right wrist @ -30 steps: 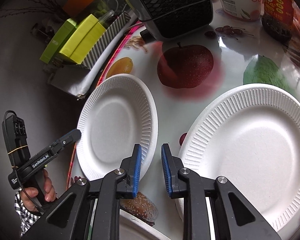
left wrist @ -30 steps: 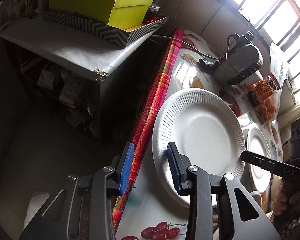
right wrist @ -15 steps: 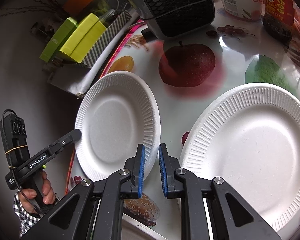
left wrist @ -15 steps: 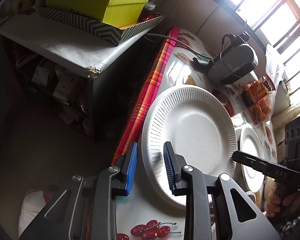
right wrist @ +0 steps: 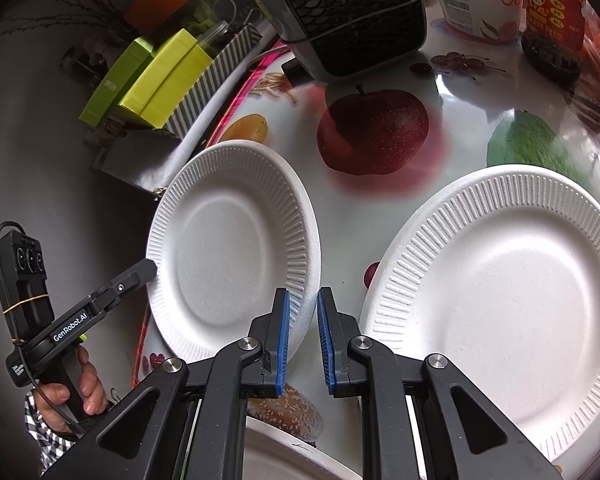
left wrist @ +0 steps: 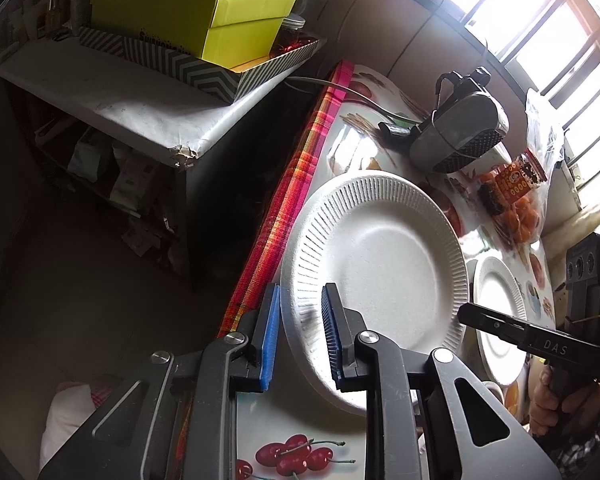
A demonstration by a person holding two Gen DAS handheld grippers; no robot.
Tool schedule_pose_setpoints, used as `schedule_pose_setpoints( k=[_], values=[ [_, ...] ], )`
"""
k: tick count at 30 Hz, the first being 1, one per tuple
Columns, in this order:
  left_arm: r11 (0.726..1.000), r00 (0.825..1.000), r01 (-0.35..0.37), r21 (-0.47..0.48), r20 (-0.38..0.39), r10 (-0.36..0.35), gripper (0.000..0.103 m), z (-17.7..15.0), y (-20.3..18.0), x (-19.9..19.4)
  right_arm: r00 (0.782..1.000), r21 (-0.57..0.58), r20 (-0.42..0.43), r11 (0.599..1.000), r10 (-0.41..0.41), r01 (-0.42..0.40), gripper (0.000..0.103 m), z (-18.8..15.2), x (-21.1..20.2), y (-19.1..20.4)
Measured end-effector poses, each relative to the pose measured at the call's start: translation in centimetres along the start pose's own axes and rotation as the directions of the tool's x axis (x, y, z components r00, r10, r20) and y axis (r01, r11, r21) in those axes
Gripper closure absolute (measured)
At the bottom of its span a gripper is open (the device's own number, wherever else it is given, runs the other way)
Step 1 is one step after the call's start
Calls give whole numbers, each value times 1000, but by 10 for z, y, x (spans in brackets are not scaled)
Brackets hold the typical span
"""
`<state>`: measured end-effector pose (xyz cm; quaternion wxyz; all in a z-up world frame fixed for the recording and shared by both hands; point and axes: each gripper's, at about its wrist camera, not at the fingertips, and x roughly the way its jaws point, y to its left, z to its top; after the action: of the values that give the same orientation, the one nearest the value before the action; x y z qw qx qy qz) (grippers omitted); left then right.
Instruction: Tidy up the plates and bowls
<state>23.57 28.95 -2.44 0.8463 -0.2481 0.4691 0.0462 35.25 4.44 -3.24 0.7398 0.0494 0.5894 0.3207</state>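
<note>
A white ribbed paper plate (left wrist: 380, 272) lies at the table's left edge. My left gripper (left wrist: 300, 332) straddles its near-left rim, one blue pad outside the rim and one over the plate. Its jaws are closing, and a thin gap still shows at the pads. In the right wrist view my right gripper (right wrist: 302, 332) is shut on the right rim of the same plate (right wrist: 228, 264). The tip of the left gripper's finger (right wrist: 140, 274) shows at that plate's far side. A second, larger-looking paper plate (right wrist: 500, 304) lies flat to the right, untouched.
A grey heater with a black grille (right wrist: 352, 12) stands at the back, with a tub (right wrist: 472, 0) and a dark jar (right wrist: 552, 20) beside it. Yellow-green boxes (left wrist: 204, 20) sit on a shelf left of the plaid table edge (left wrist: 296, 184). Another white rim (right wrist: 284, 452) lies under my right gripper.
The left gripper's jaws have narrowed around the plate's rim. The right gripper's jaws drew slightly closer onto the opposite rim. Neither hand has shifted noticeably.
</note>
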Motion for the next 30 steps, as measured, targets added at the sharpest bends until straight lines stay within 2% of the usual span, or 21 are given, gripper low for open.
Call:
schedule_pose_setpoints(
  k=[18, 30],
  values=[
    [999, 999, -26, 28, 36, 25, 81, -6, -12, -28, 998, -25, 51, 999, 25, -23, 89, -11, -27, 13],
    [996, 998, -43, 76, 56, 39, 81, -24, -31, -51, 997, -22, 73, 999, 26, -24, 89, -33, -49, 13]
  ],
)
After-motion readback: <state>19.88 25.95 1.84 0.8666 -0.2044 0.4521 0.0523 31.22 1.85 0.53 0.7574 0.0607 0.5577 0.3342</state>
